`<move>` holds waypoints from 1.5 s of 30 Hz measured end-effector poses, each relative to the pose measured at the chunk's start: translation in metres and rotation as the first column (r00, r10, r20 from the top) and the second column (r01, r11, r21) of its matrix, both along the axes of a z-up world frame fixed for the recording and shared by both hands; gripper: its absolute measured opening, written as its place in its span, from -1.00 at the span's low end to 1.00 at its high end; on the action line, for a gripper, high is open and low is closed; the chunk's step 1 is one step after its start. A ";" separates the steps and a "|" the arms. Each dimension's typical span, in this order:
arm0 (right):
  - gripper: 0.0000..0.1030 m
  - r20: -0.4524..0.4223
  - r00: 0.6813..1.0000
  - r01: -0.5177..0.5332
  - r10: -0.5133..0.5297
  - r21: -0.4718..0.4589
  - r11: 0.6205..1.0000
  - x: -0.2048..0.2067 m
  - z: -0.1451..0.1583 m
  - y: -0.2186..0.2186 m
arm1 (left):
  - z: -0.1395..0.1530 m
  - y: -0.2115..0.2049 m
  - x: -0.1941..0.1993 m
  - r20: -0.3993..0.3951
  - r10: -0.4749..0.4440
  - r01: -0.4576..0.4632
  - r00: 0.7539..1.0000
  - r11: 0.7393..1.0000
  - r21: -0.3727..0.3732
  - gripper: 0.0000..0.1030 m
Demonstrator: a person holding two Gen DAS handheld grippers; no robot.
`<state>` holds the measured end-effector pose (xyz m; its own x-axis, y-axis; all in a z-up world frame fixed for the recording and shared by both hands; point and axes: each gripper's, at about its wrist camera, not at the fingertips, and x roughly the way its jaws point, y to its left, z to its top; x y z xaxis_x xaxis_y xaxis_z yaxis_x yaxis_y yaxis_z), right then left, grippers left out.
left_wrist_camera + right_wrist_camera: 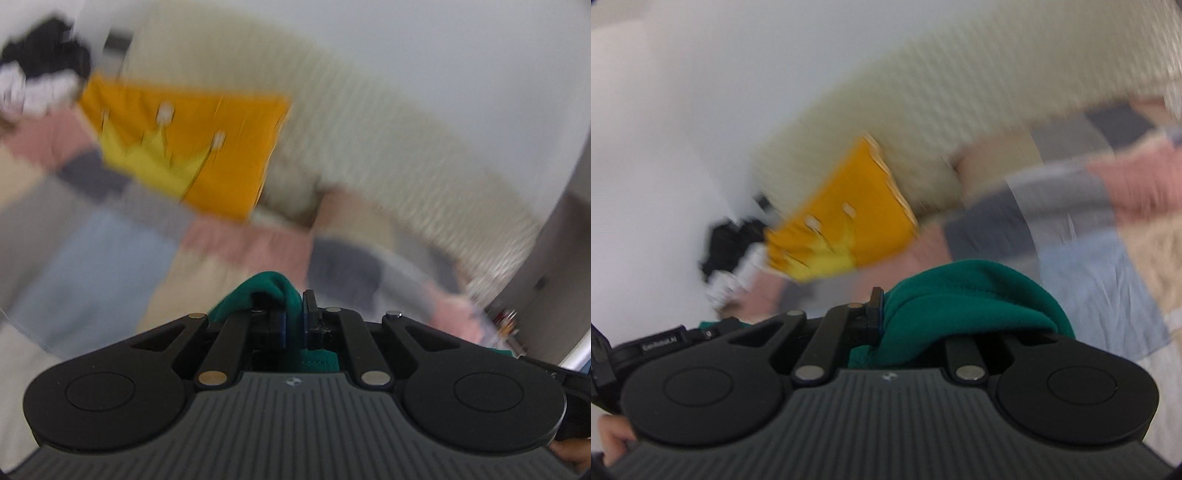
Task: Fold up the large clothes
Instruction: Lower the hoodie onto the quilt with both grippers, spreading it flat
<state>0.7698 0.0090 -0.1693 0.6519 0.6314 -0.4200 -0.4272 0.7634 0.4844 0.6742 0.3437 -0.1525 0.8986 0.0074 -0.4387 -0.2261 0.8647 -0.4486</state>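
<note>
Green garment [291,295] is pinched between the closed jaws of the left gripper [294,314], low in the frame's centre. It is likewise clamped by the right gripper [886,314], draped over its right finger. Behind, blurred, an orange cushion [192,147] is seen upper left on a patchwork cover [92,251].
</note>
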 end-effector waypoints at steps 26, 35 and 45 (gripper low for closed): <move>0.49 -0.206 0.978 0.013 -0.036 -0.112 0.994 -0.031 -0.053 0.030 | -0.056 -0.006 0.040 -0.267 -0.108 0.131 0.958 0.989 0.069 0.34; 0.49 -0.116 0.993 0.009 -0.026 -0.144 0.990 -0.130 0.021 0.009 | 0.017 -0.025 -0.056 -0.202 -0.097 0.119 0.975 0.988 0.102 0.34; 0.49 0.033 0.999 0.016 -0.009 -0.217 0.976 -0.269 0.096 -0.020 | 0.098 -0.066 -0.208 -0.109 -0.113 0.131 0.988 0.976 0.173 0.34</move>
